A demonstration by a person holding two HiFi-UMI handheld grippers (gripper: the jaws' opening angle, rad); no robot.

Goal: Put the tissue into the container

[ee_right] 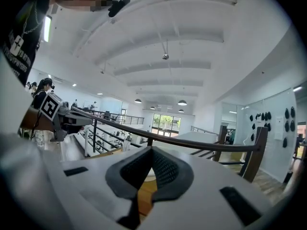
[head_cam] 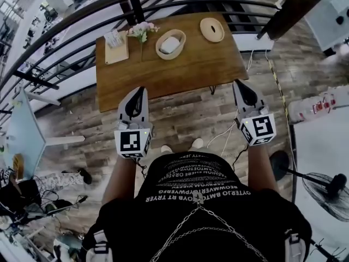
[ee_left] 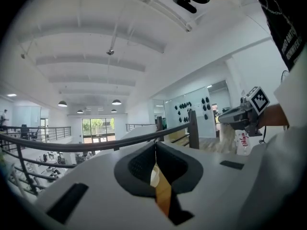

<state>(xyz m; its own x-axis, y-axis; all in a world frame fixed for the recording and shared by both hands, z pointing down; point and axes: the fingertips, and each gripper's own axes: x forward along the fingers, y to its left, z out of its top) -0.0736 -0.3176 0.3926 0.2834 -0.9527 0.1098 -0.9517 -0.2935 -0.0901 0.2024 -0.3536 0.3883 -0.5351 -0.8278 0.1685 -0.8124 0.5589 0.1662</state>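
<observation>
A wooden table [head_cam: 191,70] stands ahead in the head view. On it sits an oval pale bowl [head_cam: 160,50] with a white tissue pack [head_cam: 170,44] inside. A round wooden lid [head_cam: 211,29] lies to its right. My left gripper [head_cam: 137,93] hovers at the table's front left edge with its jaws together and nothing between them. My right gripper [head_cam: 240,86] hangs by the front right corner, also shut and empty. In the left gripper view the left gripper's [ee_left: 155,145] pads meet, and in the right gripper view the right gripper's [ee_right: 152,150] pads meet too; a strip of table shows below each.
A tan board with a napkin stack [head_cam: 115,41] and a small flower bunch [head_cam: 142,31] sit at the table's left. A dark railing [head_cam: 65,23] curves behind the table. A floor fan [head_cam: 327,192] stands at the right, and cables [head_cam: 226,132] lie on the wooden floor.
</observation>
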